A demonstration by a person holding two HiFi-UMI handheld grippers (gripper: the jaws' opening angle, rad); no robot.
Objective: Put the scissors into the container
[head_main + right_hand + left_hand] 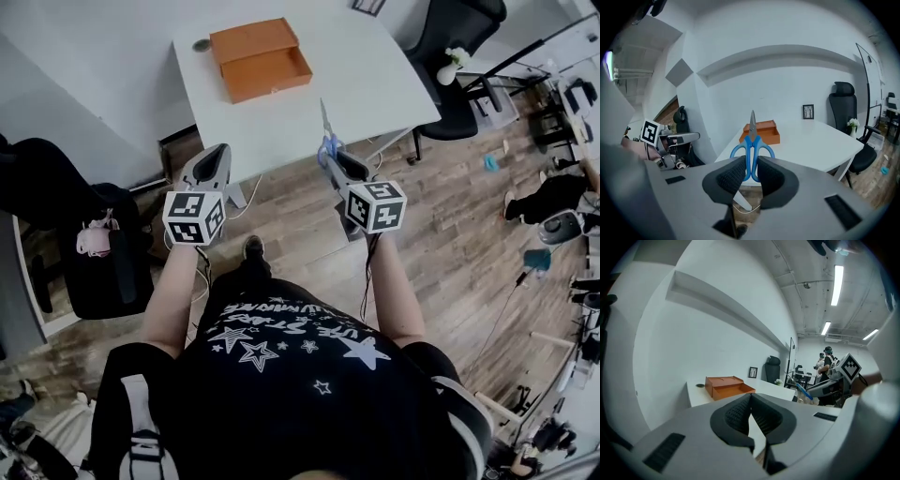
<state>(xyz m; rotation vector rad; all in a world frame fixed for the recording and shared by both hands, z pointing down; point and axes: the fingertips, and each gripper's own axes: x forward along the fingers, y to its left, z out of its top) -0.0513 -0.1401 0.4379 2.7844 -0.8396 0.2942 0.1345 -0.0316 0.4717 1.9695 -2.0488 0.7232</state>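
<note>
Scissors (752, 140) handles half inside right tongs (751, 165)

**Scissors** (752, 140): blue handle loops between the fingers of the right gripper (751, 163); dull silver-grey blades beyond the fingertips.

**Right gripper and left gripper** (750, 399): pale grey bodies. The pads (732, 177) are black with a fine dotted grid texture.

**Marker cubes** (194, 217), behind the fingers: white faces bearing black square patterns.

**Container** (260, 59), ahead of the fingertips: orange inside and out.

**Table** (375, 84) under it: plain white.

**Floor** (450, 234) below the fingers: brown wood-plank pattern.

**Shirt** (281, 394): black, printed with white stars and lettering.
</note>
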